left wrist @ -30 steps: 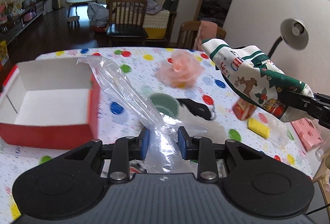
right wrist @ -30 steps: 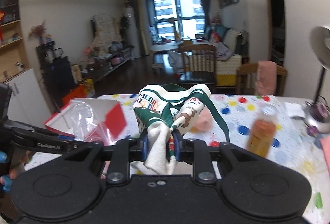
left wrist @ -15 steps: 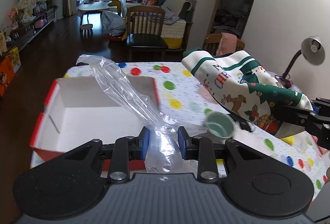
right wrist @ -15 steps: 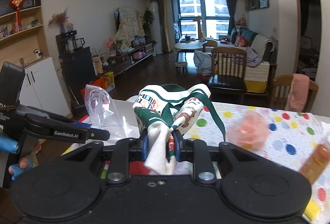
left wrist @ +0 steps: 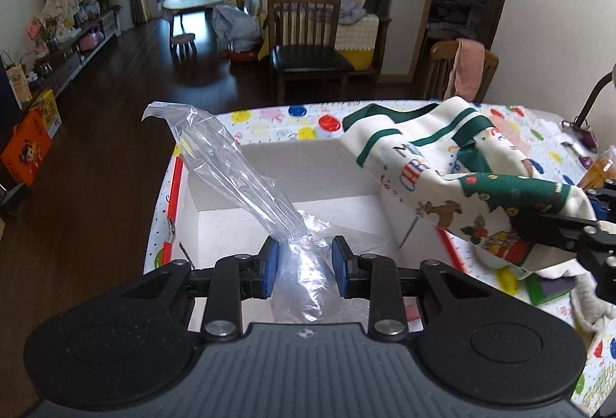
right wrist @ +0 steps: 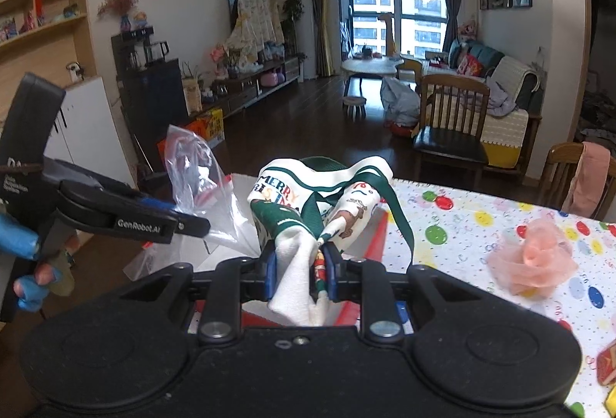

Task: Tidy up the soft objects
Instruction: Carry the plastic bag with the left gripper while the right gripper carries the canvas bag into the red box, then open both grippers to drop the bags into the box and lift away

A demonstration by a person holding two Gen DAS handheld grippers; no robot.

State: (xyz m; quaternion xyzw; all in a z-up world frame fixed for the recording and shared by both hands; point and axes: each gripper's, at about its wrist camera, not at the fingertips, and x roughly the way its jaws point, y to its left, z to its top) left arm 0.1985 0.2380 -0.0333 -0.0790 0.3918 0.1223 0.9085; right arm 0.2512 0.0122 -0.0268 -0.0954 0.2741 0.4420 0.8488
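Note:
My left gripper (left wrist: 304,266) is shut on a clear plastic bag (left wrist: 238,179) that stands up above the open red box (left wrist: 308,179) with its white inside. At the right of the left wrist view, my right gripper (left wrist: 595,214) holds a white and green Christmas cloth bag (left wrist: 454,167) over the box's right side. In the right wrist view the right gripper (right wrist: 300,269) is shut on that cloth bag (right wrist: 304,202), its green strap hanging loose. The left gripper (right wrist: 192,223) with the plastic bag (right wrist: 192,167) is at the left, held by a hand in a blue glove (right wrist: 23,244).
A pink gauzy flower (right wrist: 533,256) lies on the polka-dot tablecloth (right wrist: 481,225) to the right. An orange bottle (left wrist: 600,167) and a lamp arm (left wrist: 589,102) stand at the far right. Wooden chairs (left wrist: 304,40) are beyond the table's far edge.
Both grippers have travelled left across the table with their loads. The red box, off to the left before, now lies right under and ahead of them; cup and small items have left view.

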